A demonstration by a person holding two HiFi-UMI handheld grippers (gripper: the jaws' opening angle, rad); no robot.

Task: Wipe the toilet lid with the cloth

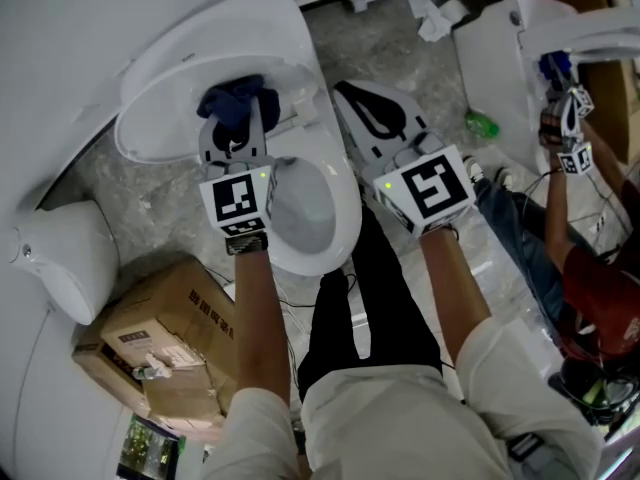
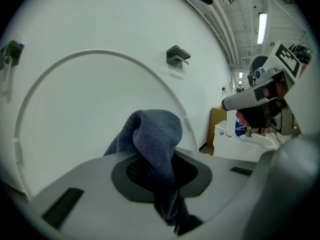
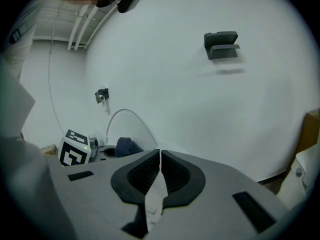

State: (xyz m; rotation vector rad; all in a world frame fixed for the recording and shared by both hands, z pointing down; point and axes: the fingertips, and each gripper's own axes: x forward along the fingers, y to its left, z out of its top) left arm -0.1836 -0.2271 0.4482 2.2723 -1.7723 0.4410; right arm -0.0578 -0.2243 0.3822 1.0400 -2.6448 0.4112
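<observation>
Left gripper view shows the left tongs (image 2: 155, 169) clamped on a dark blue cloth (image 2: 152, 134); the cloth bunches up above the jaws and trails down between them. Right behind it rises the upright white toilet lid (image 2: 75, 109). From the head view the cloth sits at the lower part of the lid, near the hinge. The right tongs (image 3: 160, 159) have their jaws pressed together, with only a thin pale slit between the pads; they hang over the grey stone floor (image 1: 400, 53), just right of the toilet bowl (image 1: 335, 223). A cardboard box (image 1: 160, 333) lies on the floor at the lower left; crumpled paper (image 1: 435, 18) lies at the top. A second toilet (image 1: 500, 48) stands at the upper right, where another person (image 1: 600, 288) holds a gripper.
</observation>
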